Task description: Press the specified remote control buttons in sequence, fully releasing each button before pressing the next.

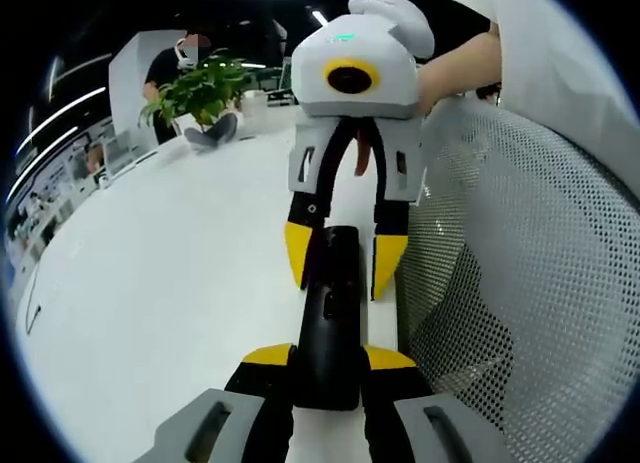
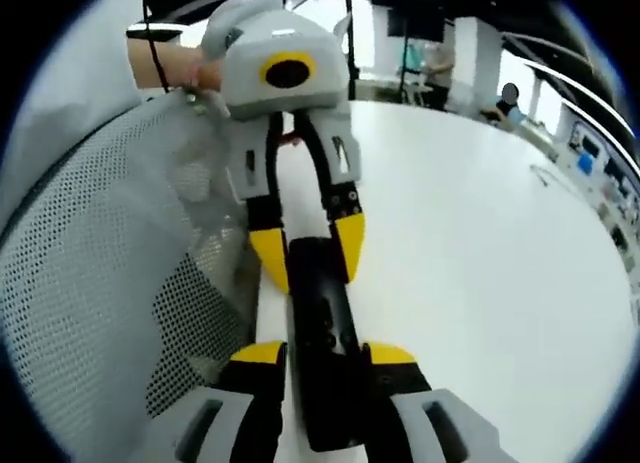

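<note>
Lengthwise between the two grippers lies the black remote control (image 1: 328, 318) (image 2: 322, 353), raised above the white table (image 1: 170, 283) (image 2: 480, 243) and held at both ends. In the left gripper view the left gripper (image 1: 328, 361) has its yellow-tipped jaws clamped on the near end of the remote control, while the right gripper (image 1: 345, 258) reaches in from the far side, its yellow tips pressed against the sides of the far end. In the right gripper view the arrangement is mirrored: the right gripper (image 2: 322, 355) grips the near end and the left gripper (image 2: 305, 253) closes on the far end. A few dark buttons show along the remote control's top face, too blurred to read. Beside the grippers stands a mesh chair back (image 1: 520, 273) (image 2: 110, 263). Farther off on the table sits a green potted plant (image 1: 200, 93), with a person (image 1: 175, 58) behind it.
</note>
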Available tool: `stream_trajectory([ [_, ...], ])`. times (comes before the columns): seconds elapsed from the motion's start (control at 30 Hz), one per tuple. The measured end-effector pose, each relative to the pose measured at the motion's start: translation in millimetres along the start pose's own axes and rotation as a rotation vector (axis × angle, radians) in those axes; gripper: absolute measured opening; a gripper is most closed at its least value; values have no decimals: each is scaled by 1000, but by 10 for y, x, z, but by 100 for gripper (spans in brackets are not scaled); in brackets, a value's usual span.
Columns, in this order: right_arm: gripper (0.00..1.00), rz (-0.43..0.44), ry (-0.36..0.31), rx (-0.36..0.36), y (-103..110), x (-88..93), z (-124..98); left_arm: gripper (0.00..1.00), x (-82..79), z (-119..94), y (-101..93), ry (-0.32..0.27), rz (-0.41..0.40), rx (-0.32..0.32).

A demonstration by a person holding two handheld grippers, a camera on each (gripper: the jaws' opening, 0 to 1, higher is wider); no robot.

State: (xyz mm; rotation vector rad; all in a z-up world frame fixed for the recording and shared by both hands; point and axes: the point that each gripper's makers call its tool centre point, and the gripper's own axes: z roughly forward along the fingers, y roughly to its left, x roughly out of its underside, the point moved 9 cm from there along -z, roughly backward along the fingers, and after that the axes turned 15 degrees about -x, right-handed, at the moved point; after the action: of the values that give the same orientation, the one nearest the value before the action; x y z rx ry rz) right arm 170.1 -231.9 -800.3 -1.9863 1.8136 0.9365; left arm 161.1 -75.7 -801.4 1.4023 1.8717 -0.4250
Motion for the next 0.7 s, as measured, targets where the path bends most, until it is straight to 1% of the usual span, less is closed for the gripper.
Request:
stream_trajectory([
  [0.03, 24, 11, -4, -5, -18, -24, -17, 24, 0, 2, 1, 0, -1, 0],
  [0.1, 23, 29, -18, -1, -34, -14, -36, 24, 0, 6, 0, 2, -1, -3],
  [0.13, 23, 20, -17, 1, -30, -13, -30, 24, -3, 2, -1, 2, -2, -4],
  [0.17, 23, -11, -17, 6, -23, -4, -21, 24, -3, 2, -2, 2, -3, -5],
  [0.2, 23, -44, 1, 17, -21, -6, -14, 24, -5, 2, -3, 2, -2, -6],
  [0.23, 22, -56, 16, 17, 5, -12, -14, 24, -8, 4, -3, 5, -2, -6],
  [0.3, 22, -19, 3, 14, 7, -27, -8, 24, -31, 12, -5, 21, 13, -7],
  [0.33, 21, -8, 7, 18, -3, -33, -11, 24, -36, 17, -2, 24, 2, -11],
  [0.43, 21, -10, 22, 34, 15, -46, -10, 25, -34, 20, 11, 24, -4, -19],
  [0.53, 20, 3, 10, 42, 12, -39, -12, 26, -57, 20, 36, 36, 8, -40],
  [0.57, 20, 1, 12, 46, 11, -39, -14, 26, -62, 21, 56, 46, -1, -52],
  [0.6, 20, 3, 15, 47, 11, -42, -13, 28, -65, 18, 56, 54, -44, -46],
  [0.63, 20, 4, 16, 47, 11, -45, -12, 30, -71, 2, 70, 64, -119, -28],
  [0.67, 20, 9, 13, 48, 10, -43, -13, 35, -79, -10, 115, 47, -146, -57],
  [0.7, 20, 13, 8, 52, 8, -40, -14, 40, -85, -35, 133, 36, -168, -73],
])
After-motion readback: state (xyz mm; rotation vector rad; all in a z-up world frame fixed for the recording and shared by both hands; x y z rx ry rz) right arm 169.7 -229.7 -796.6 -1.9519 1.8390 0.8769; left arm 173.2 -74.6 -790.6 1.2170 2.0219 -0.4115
